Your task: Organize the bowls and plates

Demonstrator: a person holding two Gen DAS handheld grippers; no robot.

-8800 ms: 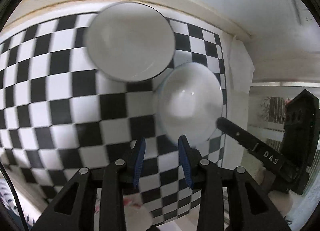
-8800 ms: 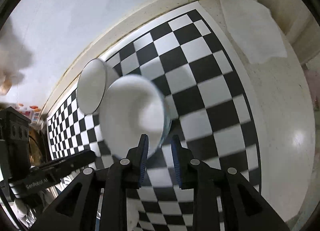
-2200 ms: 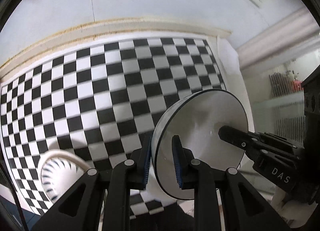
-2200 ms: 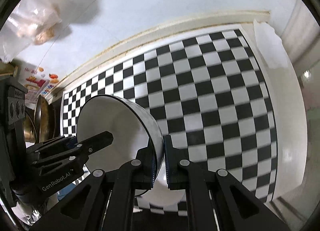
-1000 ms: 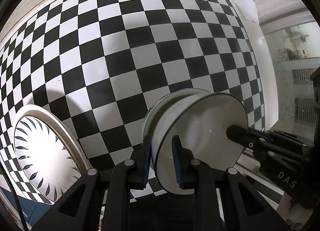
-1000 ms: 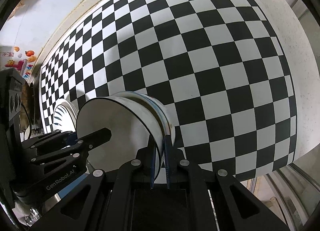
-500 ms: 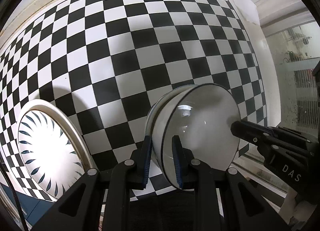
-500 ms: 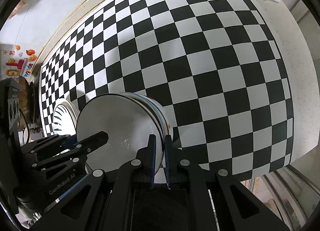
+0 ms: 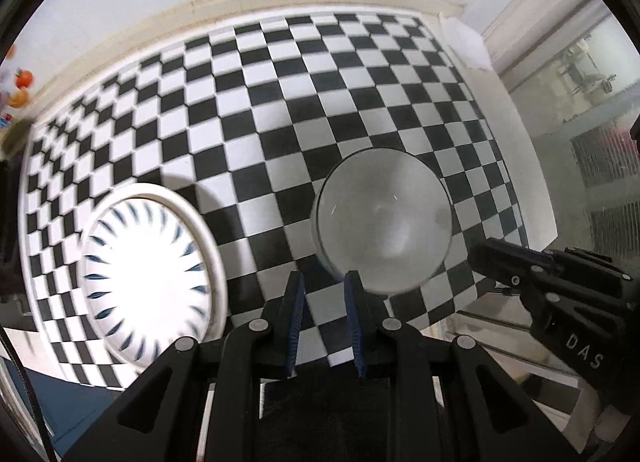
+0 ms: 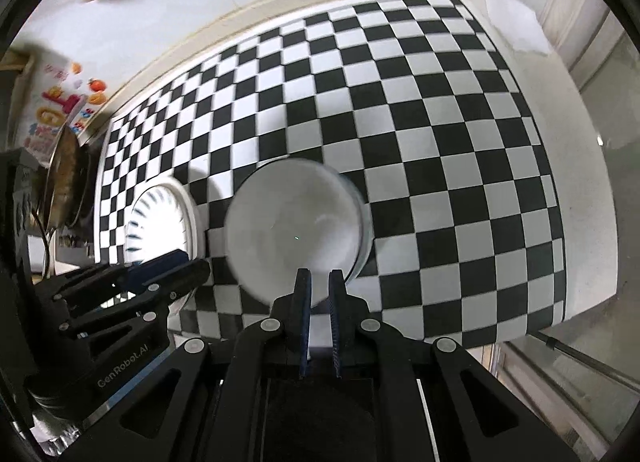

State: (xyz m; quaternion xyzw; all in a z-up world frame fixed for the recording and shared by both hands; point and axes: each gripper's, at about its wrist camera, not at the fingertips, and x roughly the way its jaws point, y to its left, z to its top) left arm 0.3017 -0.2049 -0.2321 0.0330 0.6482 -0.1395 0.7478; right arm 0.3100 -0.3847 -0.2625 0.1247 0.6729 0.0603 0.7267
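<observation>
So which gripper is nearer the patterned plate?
Left. The left gripper hangs just beside the plate; the right gripper is beyond the bowls.

Motion blur smears the bowl (image 10: 294, 230) and plate (image 9: 146, 278).

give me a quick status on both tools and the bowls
Left tool shut, empty. Right tool shut, empty. White bowls stacked on checkered mat, patterned plate beside them. Nothing in the way.

A: How does the left hand-held gripper (image 9: 325, 290) stand?
B: Pointing steeply down, jaws nearly together, holding nothing.
A: And the right hand-held gripper (image 10: 319, 286)?
B: Likewise: steeply down, jaws closed, nothing between them.
</observation>
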